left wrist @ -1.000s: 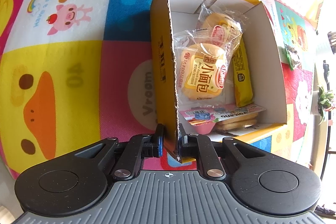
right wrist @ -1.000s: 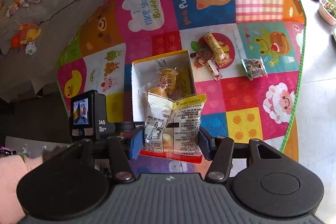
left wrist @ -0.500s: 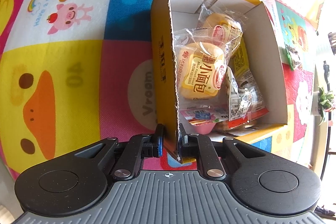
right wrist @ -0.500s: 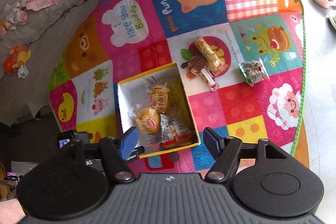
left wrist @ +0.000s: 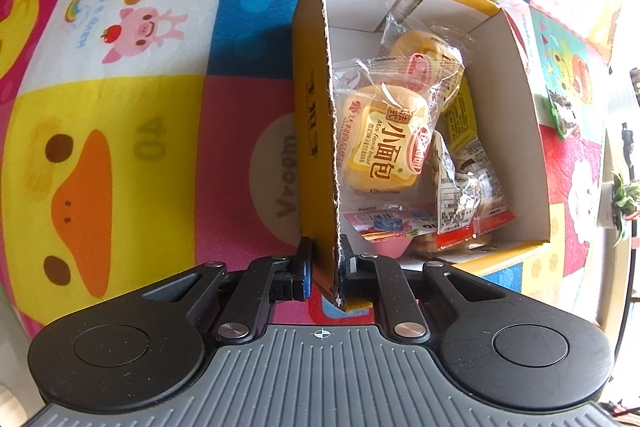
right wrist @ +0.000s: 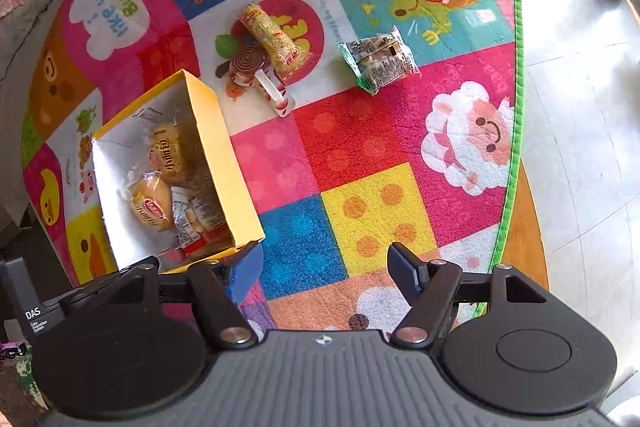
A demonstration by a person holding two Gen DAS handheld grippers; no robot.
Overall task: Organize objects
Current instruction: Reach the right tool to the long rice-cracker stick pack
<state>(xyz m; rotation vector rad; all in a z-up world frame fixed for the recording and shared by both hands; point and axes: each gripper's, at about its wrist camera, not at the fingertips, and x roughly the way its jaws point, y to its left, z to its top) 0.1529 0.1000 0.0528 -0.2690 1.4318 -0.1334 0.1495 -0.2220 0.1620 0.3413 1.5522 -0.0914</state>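
- Two claws are seen: the left claw (left wrist: 325,267) is clamped on the near wall of the yellow cardboard box (left wrist: 316,131), which stands on the colourful play mat (left wrist: 120,107).
- Several wrapped snacks lie inside the box, with a bread bun packet (left wrist: 380,143) on top.
- The right claw (right wrist: 324,269) is apart with nothing between its fingers, above the mat beside the box (right wrist: 216,131).
- Three items lie on the mat: a long snack tube (right wrist: 272,41), a spiral lollipop (right wrist: 250,61) touching it, and a green-edged packet (right wrist: 380,61) apart from them.
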